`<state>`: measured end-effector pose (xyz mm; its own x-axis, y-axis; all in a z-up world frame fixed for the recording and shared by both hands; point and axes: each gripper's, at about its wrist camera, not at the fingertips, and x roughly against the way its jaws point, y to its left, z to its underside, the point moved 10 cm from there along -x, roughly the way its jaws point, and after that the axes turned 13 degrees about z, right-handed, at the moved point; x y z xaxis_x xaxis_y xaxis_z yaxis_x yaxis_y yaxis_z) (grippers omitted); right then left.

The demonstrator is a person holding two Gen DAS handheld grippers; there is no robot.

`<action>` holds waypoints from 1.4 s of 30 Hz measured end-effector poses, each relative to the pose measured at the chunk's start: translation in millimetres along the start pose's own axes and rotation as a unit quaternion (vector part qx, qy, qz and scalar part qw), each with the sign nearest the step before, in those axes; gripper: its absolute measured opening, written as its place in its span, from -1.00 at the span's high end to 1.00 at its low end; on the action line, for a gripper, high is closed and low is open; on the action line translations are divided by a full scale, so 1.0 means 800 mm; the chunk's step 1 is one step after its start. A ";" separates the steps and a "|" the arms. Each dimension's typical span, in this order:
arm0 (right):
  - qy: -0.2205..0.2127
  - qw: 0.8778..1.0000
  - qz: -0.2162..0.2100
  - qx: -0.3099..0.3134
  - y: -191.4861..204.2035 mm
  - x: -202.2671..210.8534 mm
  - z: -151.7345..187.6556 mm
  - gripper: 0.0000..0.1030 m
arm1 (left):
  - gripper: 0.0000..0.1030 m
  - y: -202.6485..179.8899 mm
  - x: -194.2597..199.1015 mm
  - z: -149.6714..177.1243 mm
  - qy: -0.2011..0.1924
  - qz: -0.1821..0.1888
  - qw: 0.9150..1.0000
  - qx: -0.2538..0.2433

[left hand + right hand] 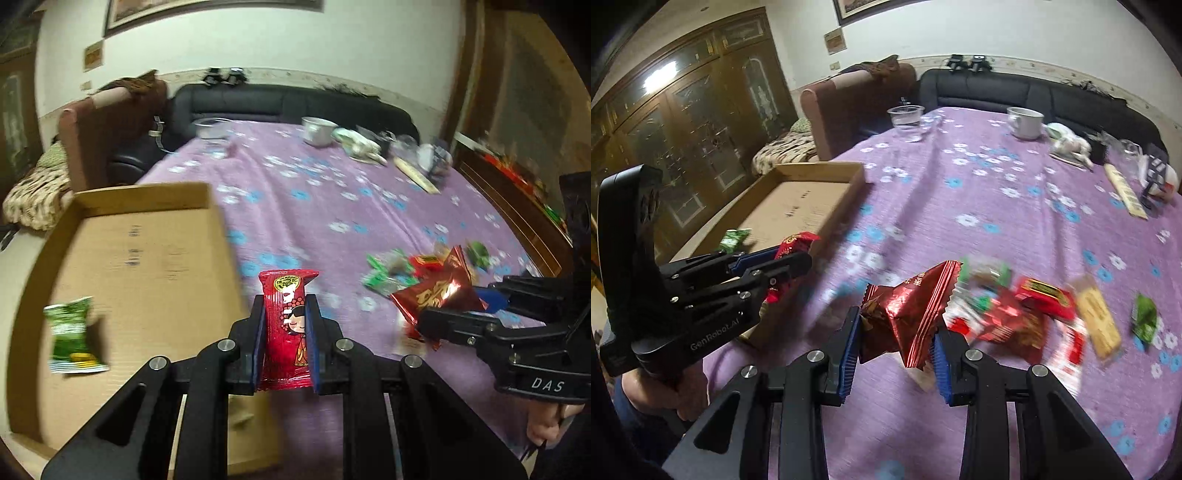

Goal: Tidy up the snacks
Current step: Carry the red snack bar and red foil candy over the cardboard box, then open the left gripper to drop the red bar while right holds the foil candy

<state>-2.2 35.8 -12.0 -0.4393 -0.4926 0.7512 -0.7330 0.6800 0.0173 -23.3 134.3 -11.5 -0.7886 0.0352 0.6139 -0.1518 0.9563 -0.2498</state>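
Snacks are split between both tongs, a cardboard tray and a loose pile on the purple flowered surface point(332, 192).

Left wrist view: the left tongs point(284, 339) are clamped narrow on an upright red packet with a cartoon face point(286, 325), held above the near right edge of the cardboard tray point(147, 258). A green packet point(72, 336) lies in the tray. At right, the right tongs point(469, 306) grip a dark red foil packet point(439, 295), with the blurred snack pile point(402, 269) behind.

Right wrist view: the right tongs point(895, 347) pinch the crumpled dark red foil packet point(908, 314) above the surface point(960, 184). The pile point(1034, 306) shows more fully here: red, green and tan packets. At left, the left tongs point(790, 266) hold their red packet point(792, 245) by the tray point(812, 199).
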 end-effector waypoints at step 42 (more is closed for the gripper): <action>-0.011 0.995 -0.090 0.035 0.174 -0.109 -0.043 0.31 | 0.67 0.133 0.034 0.059 -0.035 -0.164 0.984 0.054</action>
<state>-48.2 192.3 -52.0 -0.3087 -0.6148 0.7258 -0.8344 0.5413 0.1036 -88.6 223.3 -56.5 -0.7247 -0.2940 0.6232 -0.4642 0.8767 -0.1262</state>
